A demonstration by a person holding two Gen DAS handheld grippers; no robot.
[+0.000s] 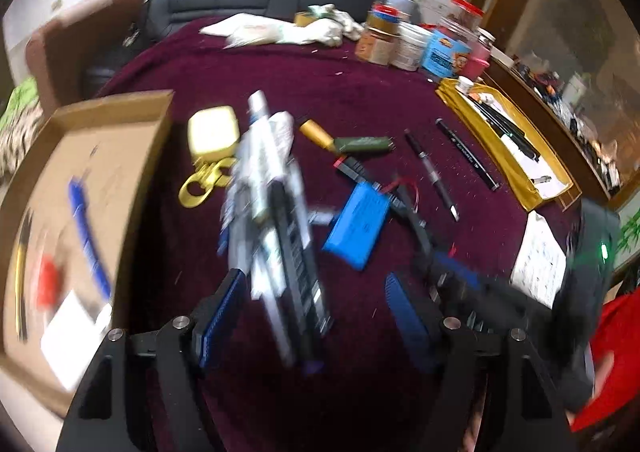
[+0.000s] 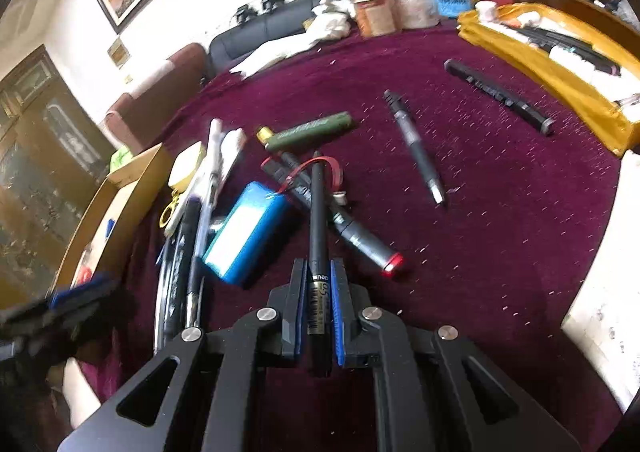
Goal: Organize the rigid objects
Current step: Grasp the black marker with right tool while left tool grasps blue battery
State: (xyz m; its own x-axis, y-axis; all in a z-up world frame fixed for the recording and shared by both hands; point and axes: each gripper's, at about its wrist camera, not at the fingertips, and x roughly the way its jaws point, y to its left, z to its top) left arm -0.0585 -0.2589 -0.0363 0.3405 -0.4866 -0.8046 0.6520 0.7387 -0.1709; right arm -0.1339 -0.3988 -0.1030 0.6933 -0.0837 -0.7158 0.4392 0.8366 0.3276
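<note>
My right gripper (image 2: pixel 316 272) is shut on a black gel pen (image 2: pixel 317 211) that points forward over the purple cloth. My left gripper (image 1: pixel 316 292) is open above a blurred bundle of pens and tubes (image 1: pixel 272 203) lying between its fingers; it does not grip them. A blue battery pack (image 1: pixel 356 226) with red wires lies beside the bundle and also shows in the right wrist view (image 2: pixel 248 232). A cardboard box (image 1: pixel 52 219) at the left holds a blue pen and small items. A yellow tray (image 1: pixel 516 155) at the right holds pens. The right gripper (image 1: pixel 452 264) shows blurred at lower right.
On the cloth lie a green-and-gold tube (image 1: pixel 352 141), two dark pens (image 1: pixel 432 175) (image 1: pixel 468 153), a grey marker with a red end (image 2: pixel 360 240), and a yellow case with a clip (image 1: pixel 212 131). Jars (image 1: pixel 416 43) stand at the back. White paper (image 1: pixel 540 264) lies at the right.
</note>
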